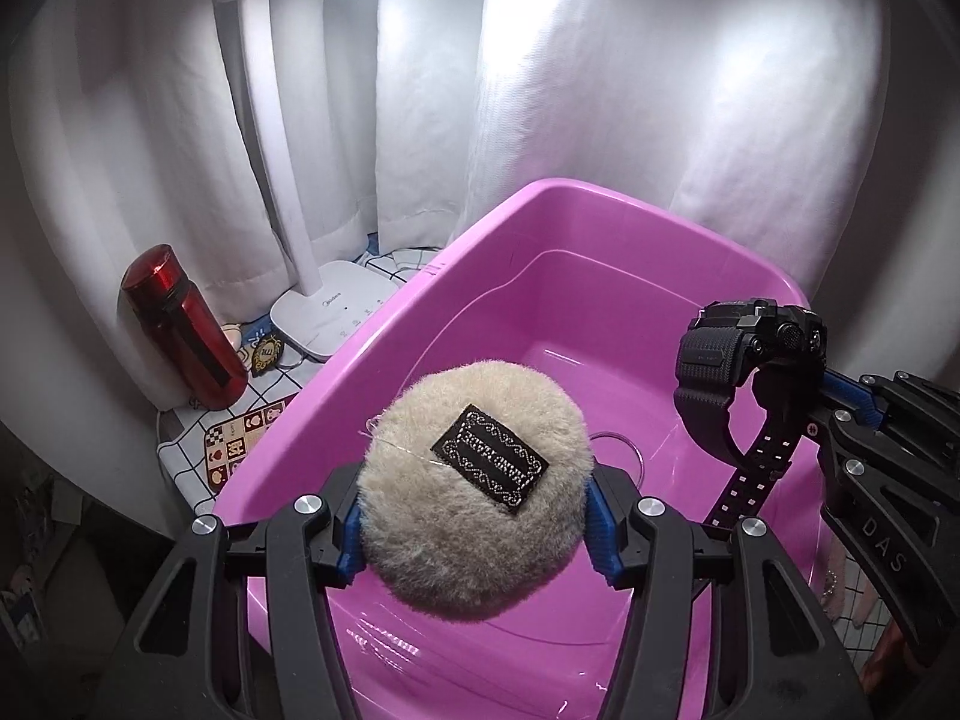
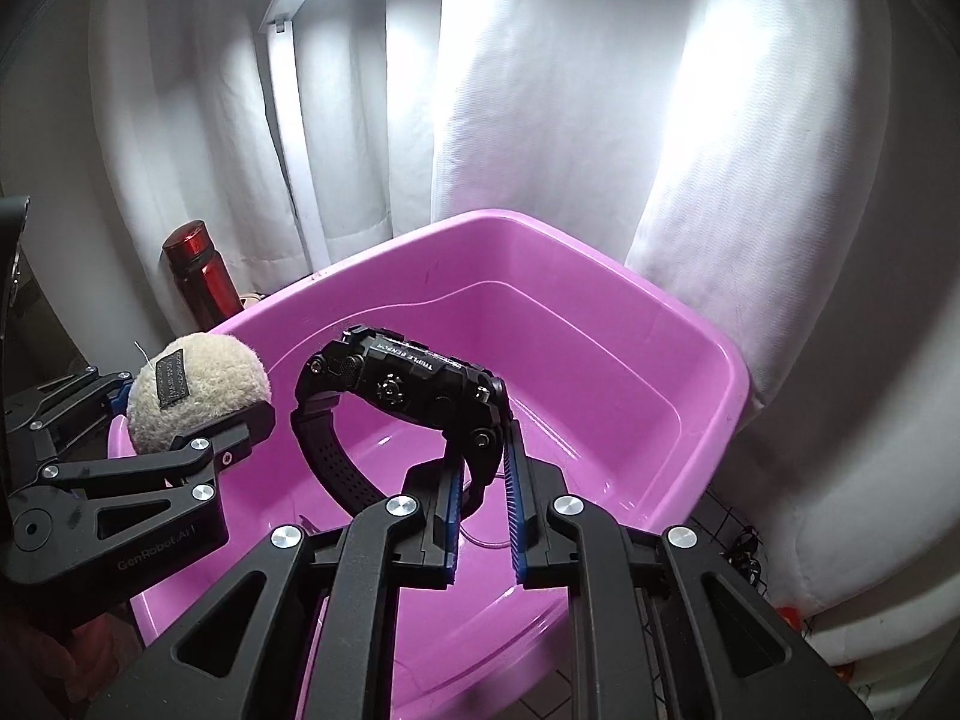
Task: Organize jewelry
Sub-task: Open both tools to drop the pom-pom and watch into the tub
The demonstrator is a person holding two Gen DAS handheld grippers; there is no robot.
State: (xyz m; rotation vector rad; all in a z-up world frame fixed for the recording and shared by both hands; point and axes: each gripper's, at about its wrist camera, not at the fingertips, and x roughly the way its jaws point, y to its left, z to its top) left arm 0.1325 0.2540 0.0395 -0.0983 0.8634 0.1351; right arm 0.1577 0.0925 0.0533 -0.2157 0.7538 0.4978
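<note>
My left gripper (image 1: 474,522) is shut on a round beige furry pouch (image 1: 474,480) with a black label and holds it above the near end of the pink plastic tub (image 1: 576,198). My right gripper (image 2: 483,468) is shut on the strap of a chunky black wristwatch (image 2: 408,384) and holds it over the tub's middle. The watch (image 1: 750,354) also shows at the right of the left wrist view, and the pouch (image 2: 198,396) at the left of the right wrist view. A thin clear ring (image 1: 618,450) lies on the tub floor behind the pouch.
A red bottle (image 1: 180,330) and a white desk lamp base (image 1: 336,312) stand left of the tub on a checked cloth (image 1: 198,468). White curtains (image 1: 660,90) hang close behind. Small dark items (image 2: 744,546) lie right of the tub.
</note>
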